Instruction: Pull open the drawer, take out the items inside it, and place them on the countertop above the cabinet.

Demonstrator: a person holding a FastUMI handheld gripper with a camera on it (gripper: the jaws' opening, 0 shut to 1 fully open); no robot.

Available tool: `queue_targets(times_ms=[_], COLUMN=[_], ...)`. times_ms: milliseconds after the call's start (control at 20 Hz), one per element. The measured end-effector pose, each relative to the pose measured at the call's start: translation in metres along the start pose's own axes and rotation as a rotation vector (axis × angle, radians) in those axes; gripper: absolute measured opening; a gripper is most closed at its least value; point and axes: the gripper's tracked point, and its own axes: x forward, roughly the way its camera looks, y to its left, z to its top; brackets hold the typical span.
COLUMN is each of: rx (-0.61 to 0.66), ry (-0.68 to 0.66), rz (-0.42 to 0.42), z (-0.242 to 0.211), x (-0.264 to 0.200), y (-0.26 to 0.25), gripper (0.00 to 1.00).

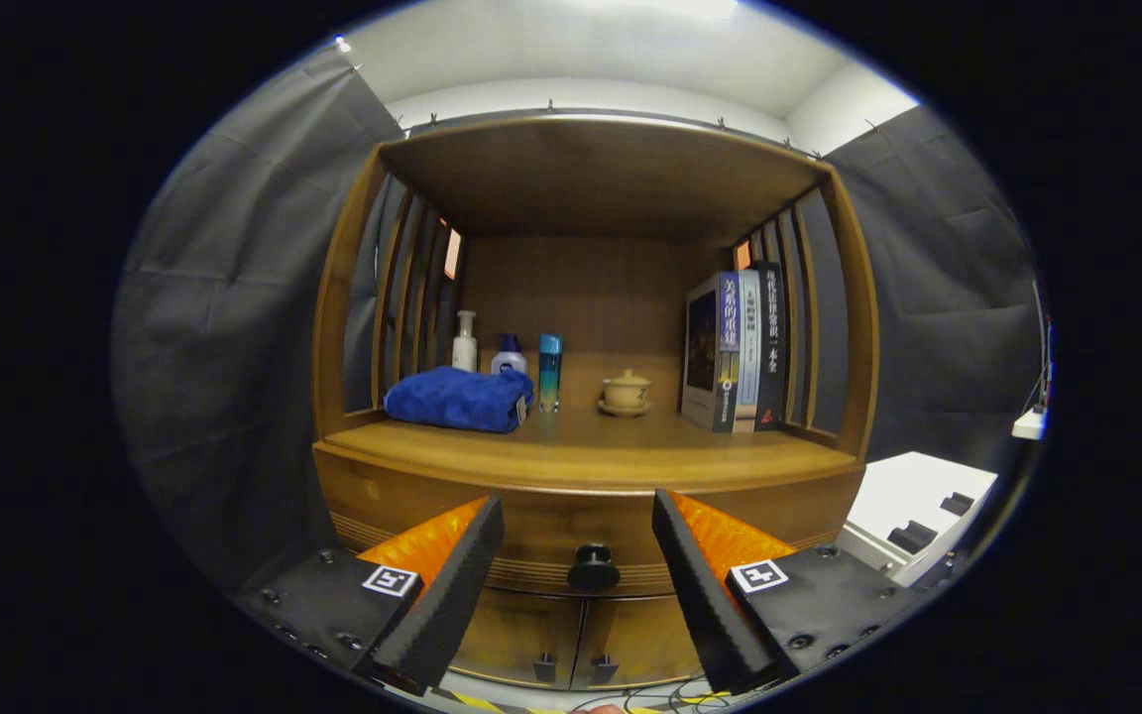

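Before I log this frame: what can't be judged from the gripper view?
- Drawer contents: hidden behind its closed front; gripper open, knob between the fingers, untouched.
- Bottle: lower part behind the blue towel.
- Lower doors: partly covered by the fingers.

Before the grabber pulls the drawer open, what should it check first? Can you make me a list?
1. Fingers apart: ok, the gripper is open.
2. Drawer knob lined up: ok, it sits between the fingers, a bit beyond them.
3. Fingers touching the knob: not ok, there are gaps on both sides.
4. Drawer open: not ok, it looks shut.
5. Room on the countertop: ok, the front is bare; blue towel, bottles, lidded cup and books stand farther back.
6. What is inside the drawer: cannot tell.
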Motion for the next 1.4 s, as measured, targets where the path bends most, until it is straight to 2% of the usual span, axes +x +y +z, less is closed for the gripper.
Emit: queue_targets(times_ms=[350,700,900,1050,1200,1400], rx=[-0.046,0.021,0.038,0.005,0.035,0.027], ry=[0.039,0.098,0.177,0.161,0.174,0.187], rz=[-0.005,-0.048,-0.045,-0.065,-0.057,-0.068], z=[-0.036,-0.067,-0.090,-0.092,-0.094,-0.095], x=[0.036,0.059,0.073,0.075,0.074,0.070], y=[0.003,-0.012,-0.013,-0.019,-0.018,-0.019], gripper=[0.99,0.99,0.79,0.63,0.48,0.43])
